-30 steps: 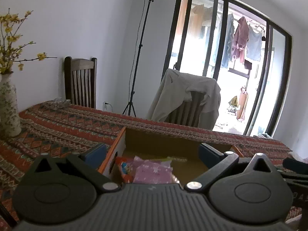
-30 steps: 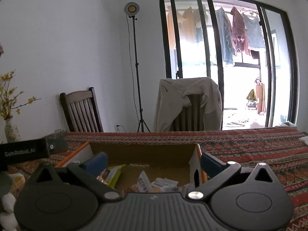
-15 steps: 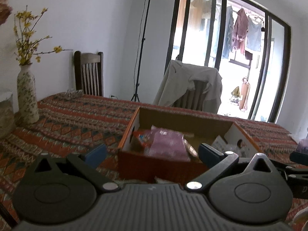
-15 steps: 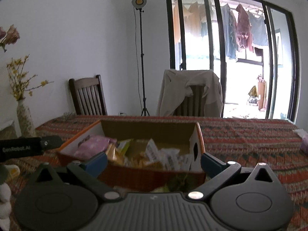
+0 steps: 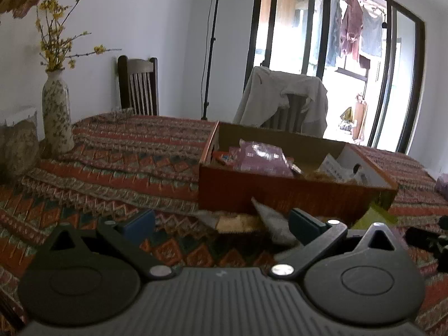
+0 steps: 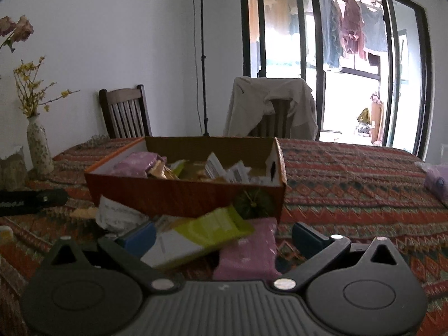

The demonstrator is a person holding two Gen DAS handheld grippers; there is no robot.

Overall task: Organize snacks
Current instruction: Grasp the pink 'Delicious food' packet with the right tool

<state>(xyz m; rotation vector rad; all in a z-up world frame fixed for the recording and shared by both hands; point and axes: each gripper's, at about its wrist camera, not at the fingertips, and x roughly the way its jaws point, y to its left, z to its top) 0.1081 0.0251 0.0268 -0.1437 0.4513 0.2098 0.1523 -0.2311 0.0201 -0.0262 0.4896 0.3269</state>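
Both the left gripper [image 5: 221,222] and right gripper [image 6: 222,236] are spread and empty. Loose packets, like the green-and-white packet [image 6: 196,236] leaning on the orange cardboard box [image 6: 184,196], overlap, so a grab might pinch two or shove the box.

Backlit window [image 5: 322,42] glare, fisheye-warped, slightly blurred

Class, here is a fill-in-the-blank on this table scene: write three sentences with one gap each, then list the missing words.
1. The orange box holds packets of ____.
2. The green packet lies on the table ____ the box, not in it.
3. Both the left gripper and the right gripper have their jaws ____.

Missing words: snacks; outside; open
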